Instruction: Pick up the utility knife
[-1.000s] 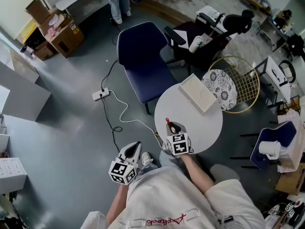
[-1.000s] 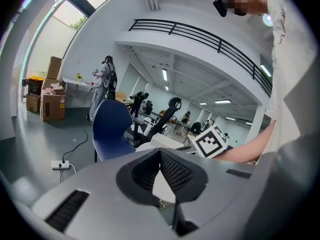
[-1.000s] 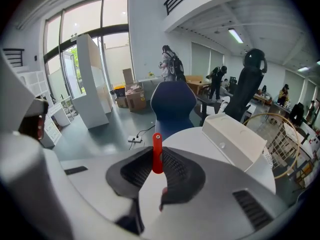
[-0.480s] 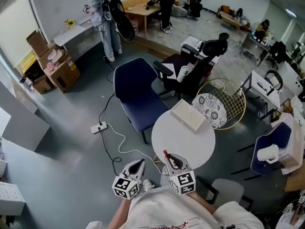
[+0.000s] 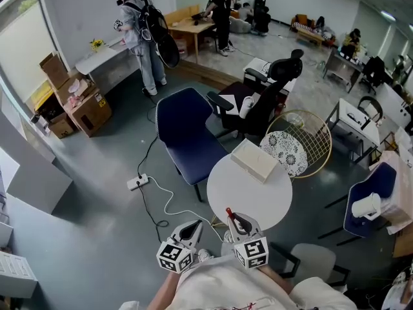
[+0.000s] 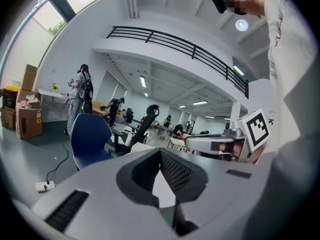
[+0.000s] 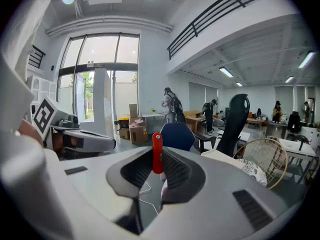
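The utility knife (image 5: 229, 214) is a slim red piece that sticks out from between the fingers of my right gripper (image 5: 237, 222). This gripper is shut on it and hangs in the air at the near edge of the round white table (image 5: 248, 192). In the right gripper view the red knife (image 7: 157, 154) stands upright, pinched between the dark pads (image 7: 176, 170). My left gripper (image 5: 191, 227) hovers beside it on the left, over the floor, shut with nothing in it. In the left gripper view its pads (image 6: 175, 170) meet at the tip.
A white box (image 5: 255, 160) lies at the table's far side. Beyond stand a blue chair (image 5: 187, 134), a black office chair (image 5: 264, 89) and a gold wire chair (image 5: 310, 141). A power strip (image 5: 138, 182) with its cable lies on the floor at left. People stand at the far desks.
My right gripper has lifted the red knife off the table and drawn it back toward my body. The left gripper has risen a little. The head view has tilted up toward the room.
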The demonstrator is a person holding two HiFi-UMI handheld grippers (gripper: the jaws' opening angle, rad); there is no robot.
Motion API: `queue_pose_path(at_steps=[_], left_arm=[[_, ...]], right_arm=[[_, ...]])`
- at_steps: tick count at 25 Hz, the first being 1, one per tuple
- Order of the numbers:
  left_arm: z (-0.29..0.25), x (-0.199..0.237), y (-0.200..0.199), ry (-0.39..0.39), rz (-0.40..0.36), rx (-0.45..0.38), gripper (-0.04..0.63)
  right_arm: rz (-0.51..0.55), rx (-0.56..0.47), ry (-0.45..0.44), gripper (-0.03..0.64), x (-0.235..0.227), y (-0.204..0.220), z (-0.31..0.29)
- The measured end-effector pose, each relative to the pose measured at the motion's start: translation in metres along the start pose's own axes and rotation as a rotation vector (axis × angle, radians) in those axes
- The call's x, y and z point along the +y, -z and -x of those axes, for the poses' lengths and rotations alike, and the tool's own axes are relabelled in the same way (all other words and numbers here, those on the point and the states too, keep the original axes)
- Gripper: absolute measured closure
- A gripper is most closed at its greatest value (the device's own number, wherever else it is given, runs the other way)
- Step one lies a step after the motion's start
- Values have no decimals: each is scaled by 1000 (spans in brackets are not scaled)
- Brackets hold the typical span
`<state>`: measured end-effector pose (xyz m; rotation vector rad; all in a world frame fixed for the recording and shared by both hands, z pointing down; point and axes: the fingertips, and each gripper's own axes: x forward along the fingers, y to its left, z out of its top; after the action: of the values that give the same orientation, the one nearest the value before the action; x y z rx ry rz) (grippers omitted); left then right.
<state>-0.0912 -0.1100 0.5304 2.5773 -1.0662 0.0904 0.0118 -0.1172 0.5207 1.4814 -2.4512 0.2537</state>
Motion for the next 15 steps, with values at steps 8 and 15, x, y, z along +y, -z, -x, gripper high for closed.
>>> queue_pose_path(at_steps=[8,15], left_arm=[[-5,-15,3,-22,-3,6,583],[-8,-55,21,-51,19,33,583]], right_arm=[[-19,-18,-20,551,-8,4,14],[-30,4,-64,551,-20,22,43]])
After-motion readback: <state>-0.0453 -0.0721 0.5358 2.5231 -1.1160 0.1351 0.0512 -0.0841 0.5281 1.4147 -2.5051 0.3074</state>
